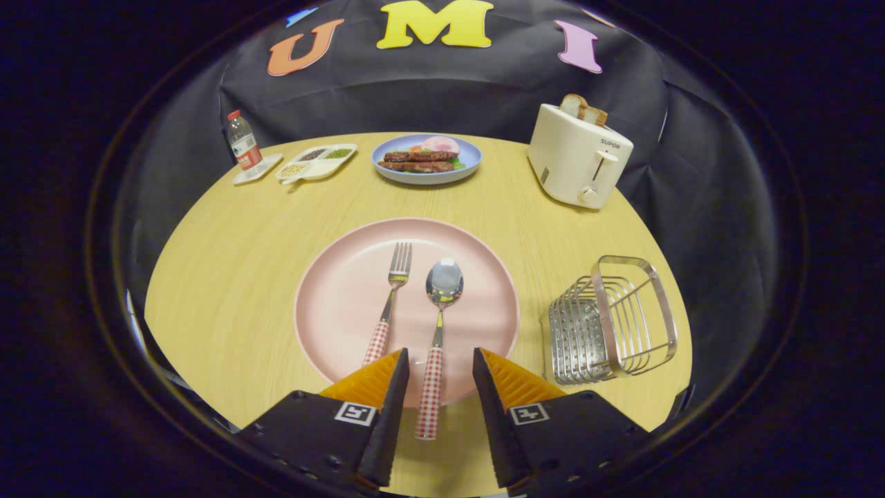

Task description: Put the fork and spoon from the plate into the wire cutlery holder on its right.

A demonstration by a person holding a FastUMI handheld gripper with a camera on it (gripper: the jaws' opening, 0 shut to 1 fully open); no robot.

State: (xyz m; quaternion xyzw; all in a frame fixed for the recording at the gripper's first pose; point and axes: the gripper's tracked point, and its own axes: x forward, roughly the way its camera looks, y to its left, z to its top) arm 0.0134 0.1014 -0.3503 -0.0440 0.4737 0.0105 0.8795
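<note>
We look down on the round wooden table [228, 263]; the pink plate [339, 304] sits mid-frame. Right of it stands the wire cutlery holder [612, 321], and the cream toaster [579, 158] with bread is upper right. Far off lie a blue plate of food [426, 160], a divided condiment tray [317, 162] and a water bottle [243, 144], upper left. On the pink plate, fork [391, 297] left, spoon [437, 332] right, handles toward us. Our gripper [440, 366] hangs at lower centre, jaws spread and holding nothing, the spoon's checked handle between them. The risks, we reckon: the left finger catching the nearby fork handle, or the thin spoon slipping or tipping bowl-down once pinched.
</note>
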